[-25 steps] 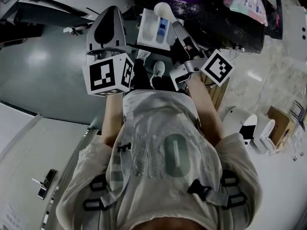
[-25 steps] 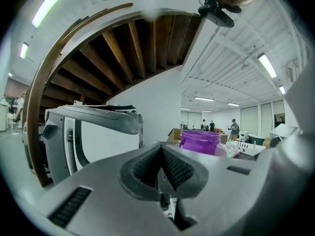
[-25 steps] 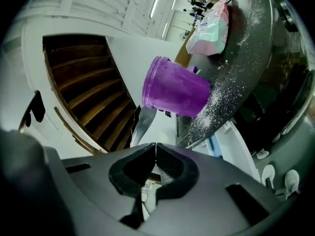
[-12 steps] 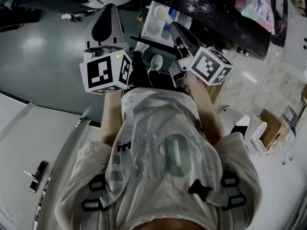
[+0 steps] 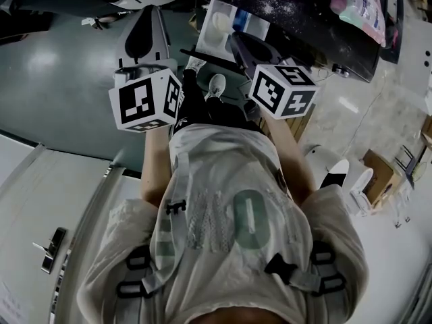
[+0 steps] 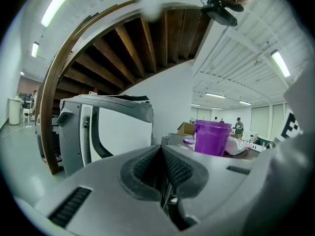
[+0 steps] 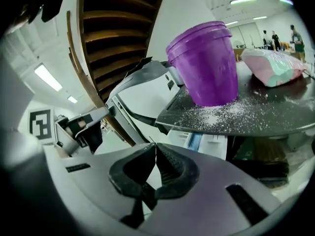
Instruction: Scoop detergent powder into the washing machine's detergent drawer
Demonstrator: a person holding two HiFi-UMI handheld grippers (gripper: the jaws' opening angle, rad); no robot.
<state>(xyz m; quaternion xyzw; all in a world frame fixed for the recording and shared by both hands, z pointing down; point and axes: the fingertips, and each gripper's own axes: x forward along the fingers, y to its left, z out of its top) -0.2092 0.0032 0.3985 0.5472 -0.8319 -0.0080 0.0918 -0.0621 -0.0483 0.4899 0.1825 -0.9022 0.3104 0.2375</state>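
In the head view the white detergent drawer point(image 5: 223, 27) stands pulled out, with a blue section, beside a dark table point(image 5: 297, 19) dusted with powder. A purple tub point(image 7: 206, 63) stands on that table point(image 7: 246, 114); the drawer point(image 7: 202, 141) shows just under its edge. My left gripper point(image 5: 152, 13) is left of the drawer, jaws shut and empty point(image 6: 161, 149). My right gripper point(image 5: 236, 39) hovers just below the drawer, also shut point(image 7: 155, 146) with nothing seen between its pads. The washing machine point(image 6: 98, 132) rises ahead of the left gripper.
A pink and green bag point(image 7: 275, 65) lies on the table right of the tub. The person's torso fills the lower head view, a shoe point(image 5: 216, 85) between the grippers. White fixtures point(image 5: 337, 171) and a cardboard box point(image 5: 381, 171) sit on the floor at the right.
My right gripper has swung left and drawn back a little from the drawer, its marker cube turning up toward the head camera. The left gripper has barely moved.
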